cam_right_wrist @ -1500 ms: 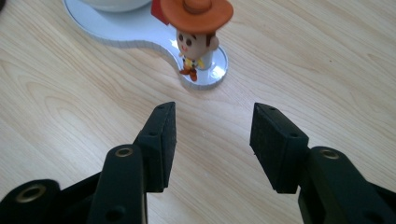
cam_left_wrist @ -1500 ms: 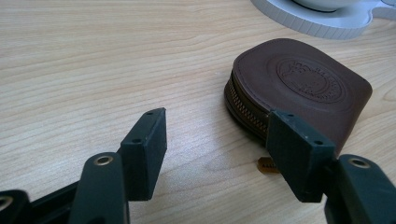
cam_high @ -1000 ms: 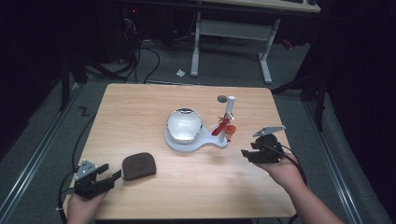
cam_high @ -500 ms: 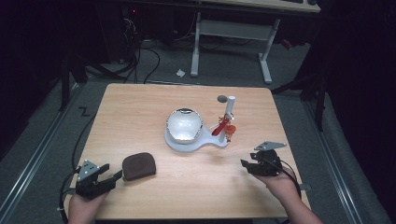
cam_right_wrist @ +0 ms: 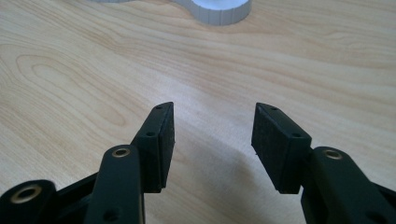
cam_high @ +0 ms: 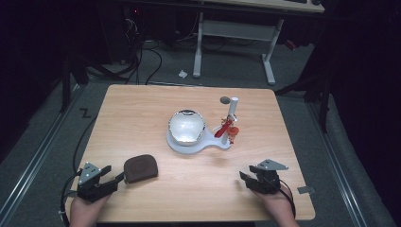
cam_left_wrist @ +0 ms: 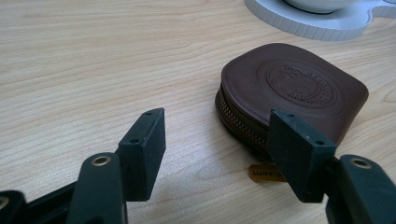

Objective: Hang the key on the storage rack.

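Note:
A brown leather zip pouch [cam_high: 140,168] [cam_left_wrist: 294,91] lies flat on the wooden table [cam_high: 142,118] near the front left. My left gripper [cam_high: 113,178] [cam_left_wrist: 219,140] rests just left of it, open, its jaws pointing at the pouch edge with nothing between them. My right gripper [cam_high: 244,178] [cam_right_wrist: 212,133] sits near the front right of the table, open over bare wood. At the table's middle stands a white base [cam_high: 196,143] [cam_left_wrist: 322,23] [cam_right_wrist: 219,11] carrying a shiny bowl [cam_high: 187,126] and a white post [cam_high: 231,111] with red pieces [cam_high: 226,128].
A small dark disc [cam_high: 225,100] lies behind the post. A grey tag [cam_high: 305,190] sits at the table's front right corner. A desk frame [cam_high: 236,42] and cables [cam_high: 142,52] stand on the floor beyond the far edge.
My right gripper has drawn back from beside the white base toward the front edge. My left gripper has shifted slightly nearer the pouch.

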`<state>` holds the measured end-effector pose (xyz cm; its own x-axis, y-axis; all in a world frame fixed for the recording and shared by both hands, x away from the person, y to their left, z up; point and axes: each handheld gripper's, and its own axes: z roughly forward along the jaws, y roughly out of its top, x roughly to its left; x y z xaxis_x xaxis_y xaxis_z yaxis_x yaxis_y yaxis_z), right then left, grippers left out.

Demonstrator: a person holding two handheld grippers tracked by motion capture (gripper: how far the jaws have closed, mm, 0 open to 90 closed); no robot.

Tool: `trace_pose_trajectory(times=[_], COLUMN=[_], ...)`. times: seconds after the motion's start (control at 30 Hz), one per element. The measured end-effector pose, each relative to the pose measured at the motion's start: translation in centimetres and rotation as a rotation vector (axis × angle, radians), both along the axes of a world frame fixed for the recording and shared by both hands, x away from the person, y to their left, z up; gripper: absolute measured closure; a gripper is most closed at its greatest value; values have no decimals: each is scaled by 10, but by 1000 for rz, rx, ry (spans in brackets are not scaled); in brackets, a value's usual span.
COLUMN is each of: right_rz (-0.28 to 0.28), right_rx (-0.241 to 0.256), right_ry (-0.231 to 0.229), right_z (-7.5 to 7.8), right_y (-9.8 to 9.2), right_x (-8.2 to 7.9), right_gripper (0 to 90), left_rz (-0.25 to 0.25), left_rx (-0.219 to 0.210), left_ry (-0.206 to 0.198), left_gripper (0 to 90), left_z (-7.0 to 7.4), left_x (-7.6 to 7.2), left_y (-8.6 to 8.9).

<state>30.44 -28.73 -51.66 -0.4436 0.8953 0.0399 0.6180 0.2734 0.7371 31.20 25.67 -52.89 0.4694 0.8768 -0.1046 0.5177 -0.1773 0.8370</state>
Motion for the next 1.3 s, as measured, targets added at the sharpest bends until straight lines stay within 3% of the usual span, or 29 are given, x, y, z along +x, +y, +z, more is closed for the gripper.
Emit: trace_pose_trajectory(times=[0.13, 0.3, 0.4, 0.7, 0.83, 1.0, 1.1, 1.17, 1.3], right_rz=[-6, -12, -18, 3, 3, 8, 6, -1, -12], right_rx=[14, -2, 11, 17, 21, 12, 21, 25, 32], right_ry=[-30, -94, -127, -129, -123, -127, -125, -124, -118], right_z=[-8, -10, -11, -12, -12, -12, -12, -12, -12], right_y=[-2, -7, -10, -13, -13, -12, -13, -14, -16], right_x=[-9, -22, -22, -18, -18, -18, -19, -19, -19], right_gripper=[493, 493, 494, 489, 489, 490, 489, 489, 490], left_rz=[0, 5, 13, -6, -23, -10, 7, 9, 14], left_rx=[0, -8, -13, -126, -145, -174, -192, -181, -213], left_ry=[0, -6, -13, 16, 42, 78, 81, 83, 113], left_gripper=[386, 388, 388, 391, 408, 525, 557, 585, 609], left_z=[0, 1, 1, 2, 3, 10, 11, 8, 0], left_x=[0, 0, 1, 6, 17, 29, 30, 29, 28], left_y=[-1, 0, 1, -3, -13, -19, -19, -18, -14])
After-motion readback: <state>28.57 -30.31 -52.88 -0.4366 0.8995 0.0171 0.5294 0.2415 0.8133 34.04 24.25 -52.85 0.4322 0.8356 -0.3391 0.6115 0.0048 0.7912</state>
